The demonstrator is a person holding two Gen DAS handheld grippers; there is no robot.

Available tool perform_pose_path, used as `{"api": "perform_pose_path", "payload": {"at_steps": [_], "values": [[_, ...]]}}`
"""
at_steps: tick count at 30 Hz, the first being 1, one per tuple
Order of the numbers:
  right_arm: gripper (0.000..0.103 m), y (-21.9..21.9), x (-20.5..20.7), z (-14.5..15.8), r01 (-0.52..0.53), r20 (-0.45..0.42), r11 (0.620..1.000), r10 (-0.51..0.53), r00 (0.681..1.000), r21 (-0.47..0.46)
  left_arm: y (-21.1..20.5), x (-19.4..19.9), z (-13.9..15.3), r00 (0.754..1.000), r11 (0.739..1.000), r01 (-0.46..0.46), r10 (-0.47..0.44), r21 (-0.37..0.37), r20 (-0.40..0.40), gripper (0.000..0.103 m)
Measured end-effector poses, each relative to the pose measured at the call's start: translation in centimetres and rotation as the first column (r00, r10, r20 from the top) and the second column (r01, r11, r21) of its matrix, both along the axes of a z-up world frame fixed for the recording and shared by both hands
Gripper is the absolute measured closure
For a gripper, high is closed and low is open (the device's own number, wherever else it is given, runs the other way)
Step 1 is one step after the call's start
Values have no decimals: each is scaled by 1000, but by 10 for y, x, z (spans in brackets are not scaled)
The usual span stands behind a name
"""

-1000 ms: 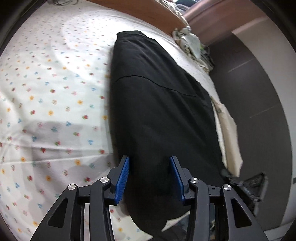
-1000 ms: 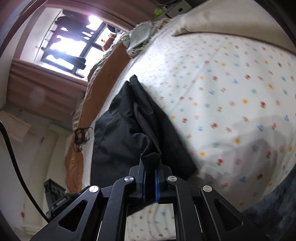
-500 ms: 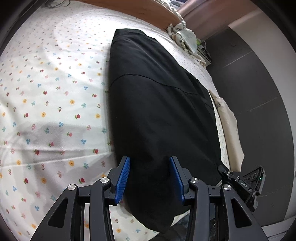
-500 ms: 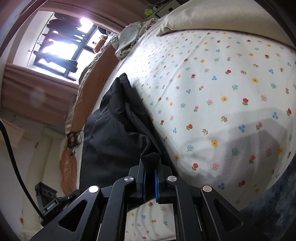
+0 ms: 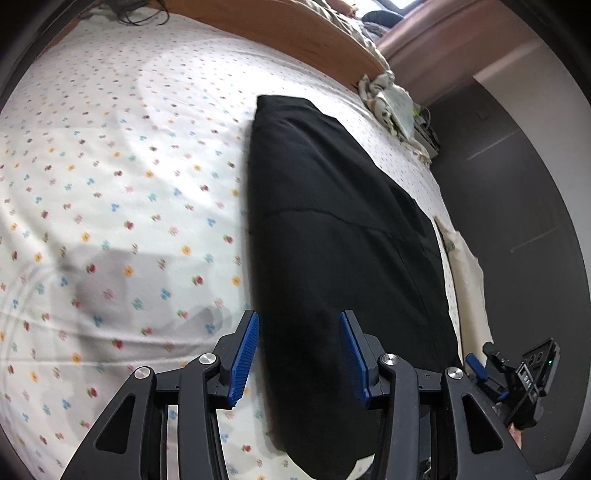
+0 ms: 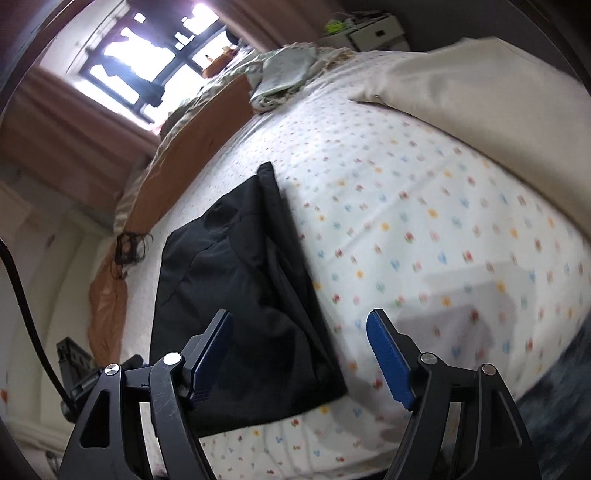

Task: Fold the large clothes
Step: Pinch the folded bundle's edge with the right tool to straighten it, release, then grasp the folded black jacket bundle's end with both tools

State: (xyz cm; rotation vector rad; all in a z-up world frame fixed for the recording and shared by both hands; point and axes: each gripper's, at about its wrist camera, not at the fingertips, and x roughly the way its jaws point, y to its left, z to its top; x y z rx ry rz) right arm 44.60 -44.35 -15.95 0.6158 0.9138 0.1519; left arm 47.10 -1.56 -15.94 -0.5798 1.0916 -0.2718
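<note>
- Released a second earlier from a tight pinch, the black garment [image 6: 243, 306] lay flat on the floral sheet [image 6: 424, 236] as the right gripper [image 6: 299, 350] let go, its jaws opening with nothing pressed between the blue pads.
- Left wrist view: the black garment [image 5: 340, 236] stretched as one long dark strip from the near edge of the floral sheet [image 5: 110, 184] toward the wooden headboard [image 5: 280, 33]. The left gripper [image 5: 299, 350] hovered over the garment's near end, jaws partly spread and pinching nothing; one blue pad sat over the garment's long edge, the other over dark cloth. The right gripper's body showed just beyond the garment's near corner.
- Right wrist view: the garment lay beside the headboard side of the sheet, its top layer rumpled and one long fold edge running straight. A cream pillow [image 6: 480, 96] rested well apart from the garment, and a pale heap of bedding [image 6: 284, 74] sat beyond its far end.
- Handling, as judged: the cloth looked light, limp and thin, apt to sag and slide on itself, not fragile. A hold on the two near corners, through all layers, would likely carry the next fold; a pinch mid-panel would probably lift only the top layer and bunch it.
</note>
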Motion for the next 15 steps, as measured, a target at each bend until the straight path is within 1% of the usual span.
{"api": "perform_pose_path", "payload": {"at_steps": [2, 3, 6, 10, 14, 15], "values": [[28, 4, 13, 3, -60, 7, 998, 60, 998, -11, 3, 5, 2, 1000, 1000, -10, 10, 8, 3, 56], [28, 6, 24, 4, -96, 4, 995, 96, 995, -24, 4, 7, 2, 1000, 1000, -11, 11, 11, 6, 56], [28, 8, 47, 0, -158, -23, 986, 157, 987, -43, 4, 18, 2, 1000, 1000, -11, 11, 21, -1, 56], [28, 4, 81, -15, -222, -58, 975, 222, 973, 2, 1, 39, -4, 999, 999, -28, 28, 27, -23, 56], [28, 5, 113, -35, -277, -95, 960, 280, 955, 37, -5, 61, -11, 999, 998, -20, 23, 63, -47, 56], [28, 6, 122, -41, -294, -100, 954, 299, 949, 62, -7, 68, -12, 999, 997, -18, 21, 70, -45, 56]]}}
